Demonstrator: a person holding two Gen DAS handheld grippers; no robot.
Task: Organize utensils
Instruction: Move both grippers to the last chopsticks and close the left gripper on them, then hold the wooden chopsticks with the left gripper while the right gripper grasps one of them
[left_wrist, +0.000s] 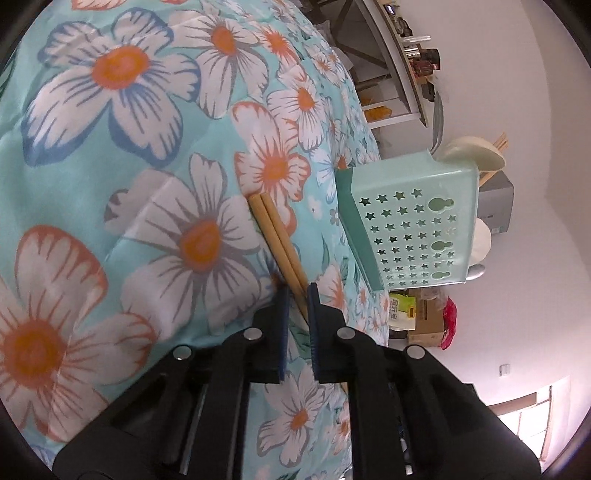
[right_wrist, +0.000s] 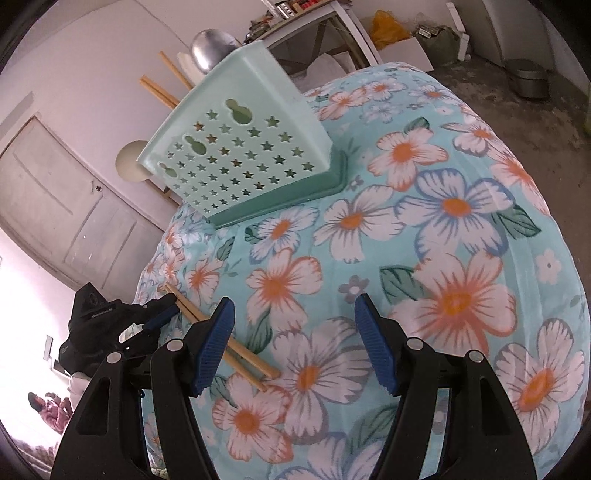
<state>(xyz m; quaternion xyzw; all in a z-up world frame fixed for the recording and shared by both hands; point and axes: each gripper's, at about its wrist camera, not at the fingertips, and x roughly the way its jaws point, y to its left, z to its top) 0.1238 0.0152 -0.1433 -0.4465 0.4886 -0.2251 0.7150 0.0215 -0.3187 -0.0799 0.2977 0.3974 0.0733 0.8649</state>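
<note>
Holding 2 chopsticks by the rack

Gripping a pair of chopsticks (left_wrist: 277, 240), the left gripper (left_wrist: 299, 295) has its 2 blue pads nearly together, with the sticks squeezed between them. The sticks lie side by side on the cloth (left_wrist: 110, 166), which is light blue with big white and orange flowers and covers the surface. Their far ends rest on an orange flower, and their near ends run down between the pads.

From the right wrist view, the same chopsticks (right_wrist: 236, 354) lie flat on the cloth (right_wrist: 443, 258), partly hidden behind the right gripper's left pad. The left gripper (right_wrist: 162, 319) shows there at the left edge, on the sticks.

The right gripper (right_wrist: 295, 317) is wide open. It has nothing between its pads and hangs over the flowers, just beside the sticks.

A green rack (left_wrist: 413, 221) with star holes stands farther back on the cloth, well apart from the pair on the cloth. More chopsticks (right_wrist: 159, 88), a metal ladle (right_wrist: 210, 48) and a pale spoon (right_wrist: 129, 162) stick out of its top.
</note>
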